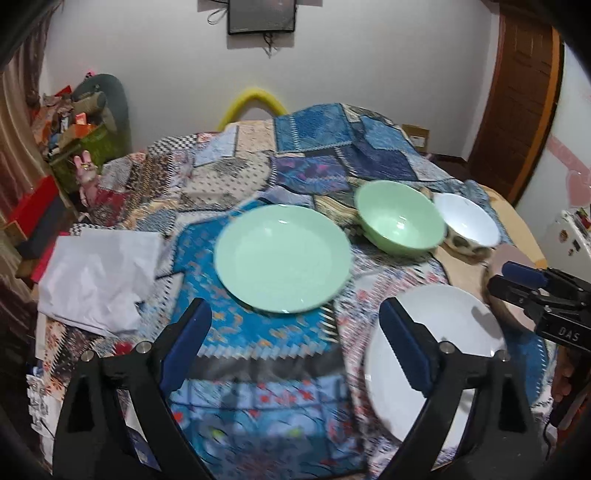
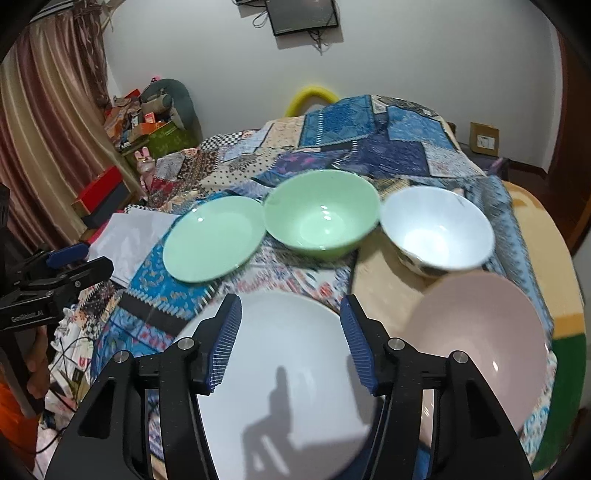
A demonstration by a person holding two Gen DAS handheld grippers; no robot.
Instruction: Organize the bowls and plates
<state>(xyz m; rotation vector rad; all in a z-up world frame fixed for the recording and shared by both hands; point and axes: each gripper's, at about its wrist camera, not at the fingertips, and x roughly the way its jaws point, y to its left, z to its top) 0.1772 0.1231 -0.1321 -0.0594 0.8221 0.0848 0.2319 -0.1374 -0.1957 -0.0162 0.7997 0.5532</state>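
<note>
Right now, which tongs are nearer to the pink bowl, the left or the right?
Right. The right tongs hang open over the white plate, with the pink bowl just beside them on their right. The left tongs are farther away, near the green plate.

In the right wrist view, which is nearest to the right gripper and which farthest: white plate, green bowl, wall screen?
1. White plate, directly under the right gripper.
2. Green bowl, ahead at mid-table.
3. Wall screen, high on the far wall.

The worktop is being covered by a patchwork cloth. Two plates, three bowls and a white sheet are being carried on it.
</note>
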